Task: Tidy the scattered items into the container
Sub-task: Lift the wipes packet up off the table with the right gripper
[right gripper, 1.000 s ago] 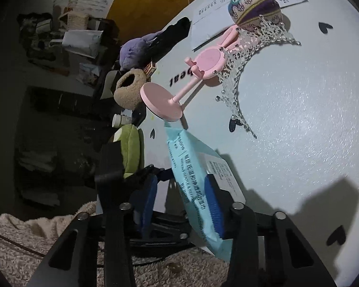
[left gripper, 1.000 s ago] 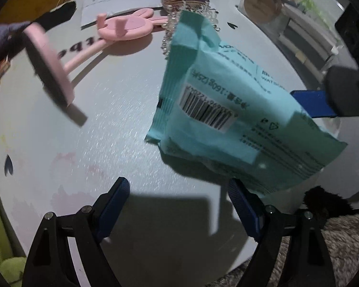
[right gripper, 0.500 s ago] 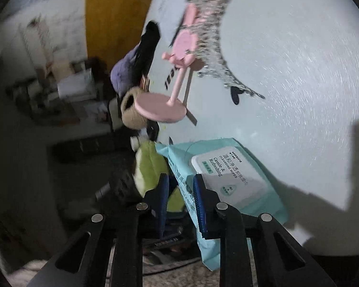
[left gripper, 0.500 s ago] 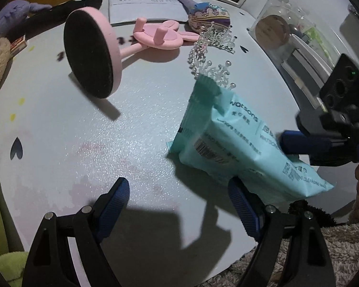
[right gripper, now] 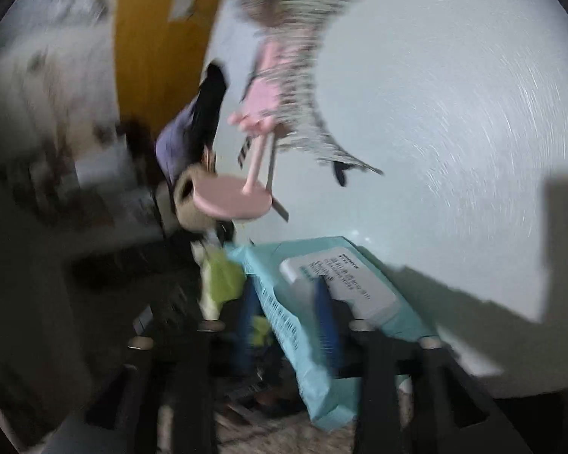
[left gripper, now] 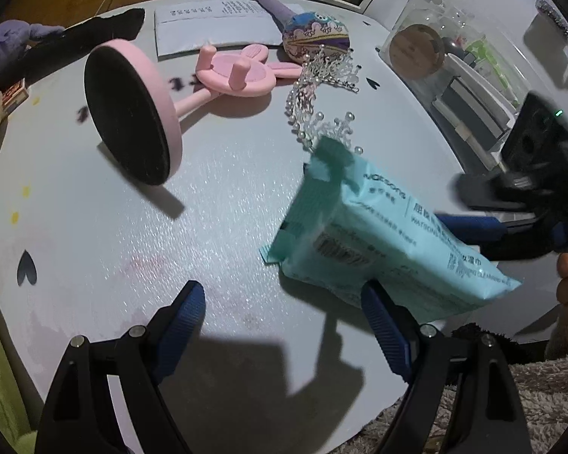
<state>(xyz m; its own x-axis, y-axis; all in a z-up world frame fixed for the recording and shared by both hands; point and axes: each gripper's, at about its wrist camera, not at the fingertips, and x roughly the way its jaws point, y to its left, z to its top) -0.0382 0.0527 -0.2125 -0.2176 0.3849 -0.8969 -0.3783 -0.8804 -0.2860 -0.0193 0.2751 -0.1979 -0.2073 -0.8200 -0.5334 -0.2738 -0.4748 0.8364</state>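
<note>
A round white worktop (left gripper: pixel 216 204) carries a tipped pink stand (left gripper: pixel 132 113), a pearl tiara (left gripper: pixel 322 87), a patterned purple pouch (left gripper: pixel 316 36), a printed sheet (left gripper: pixel 212 24) and a teal wipes pack (left gripper: pixel 378 234).

One wipes pack (left gripper: pixel 382 234), one pink stand (left gripper: pixel 132 113), one tiara (left gripper: pixel 322 87)

wipes pack (left gripper: pixel 378 242): lying at the near right edge of the table (left gripper: pixel 227 196), one end overhanging the rim
tiara (left gripper: pixel 322 113): lying just behind the wipes pack
stand (left gripper: pixel 159 106): lying on its side left of the tiara, its base facing the near edge
pouch (left gripper: pixel 316 32): sitting behind the tiara
paper (left gripper: pixel 212 26): lying left of the pouch, at the far edge
</note>
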